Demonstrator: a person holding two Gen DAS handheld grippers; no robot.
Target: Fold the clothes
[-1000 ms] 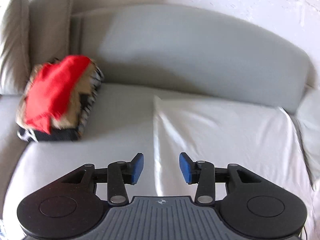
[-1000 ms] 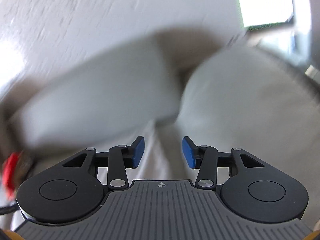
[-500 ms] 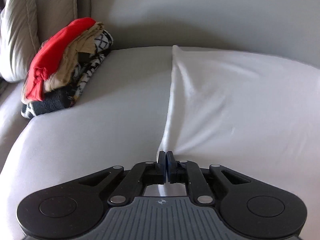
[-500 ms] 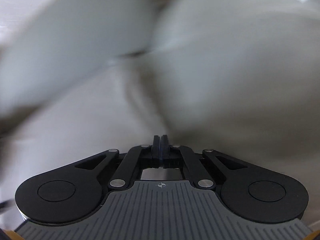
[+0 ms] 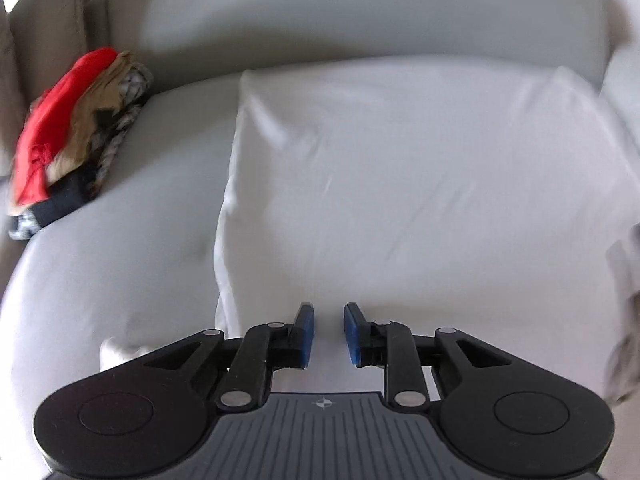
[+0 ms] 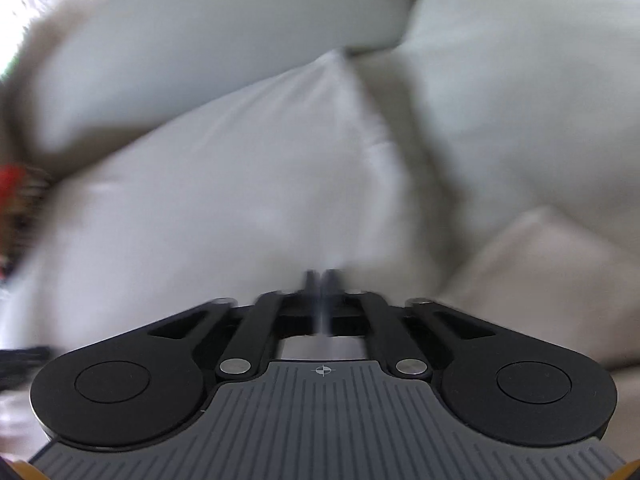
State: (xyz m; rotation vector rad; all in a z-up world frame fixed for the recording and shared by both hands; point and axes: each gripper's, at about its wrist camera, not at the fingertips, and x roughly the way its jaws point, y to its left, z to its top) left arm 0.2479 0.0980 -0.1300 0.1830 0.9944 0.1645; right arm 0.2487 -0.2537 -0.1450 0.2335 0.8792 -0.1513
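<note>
White garment: a white garment (image 5: 400, 184) lies spread flat on the sofa seat (image 5: 120, 248), covering the seat's middle and right part. Its left edge runs from the backrest toward the camera, with a few shallow creases near that edge.
White garment, right wrist view: the same cloth (image 6: 224, 200) shows blurred, its far corner reaching toward the gap between the cushions.
Left gripper: the left gripper (image 5: 329, 334) hovers over the near edge of the white garment, its blue pads (image 5: 306, 334) parted with only cloth seen in the gap, nothing held.
Right gripper: the right gripper (image 6: 320, 280) has its fingers pressed together at the near part of the white garment. A pale strip shows between them, but blur keeps me from telling whether cloth is pinched.
Pile of clothes: a pile of clothes (image 5: 68, 136), red on top, then tan and patterned black and white, sits on the sofa seat well left of the white garment, against the side cushion (image 5: 40, 40).
Backrest: the grey backrest (image 5: 360, 12) rises behind the white garment.
</note>
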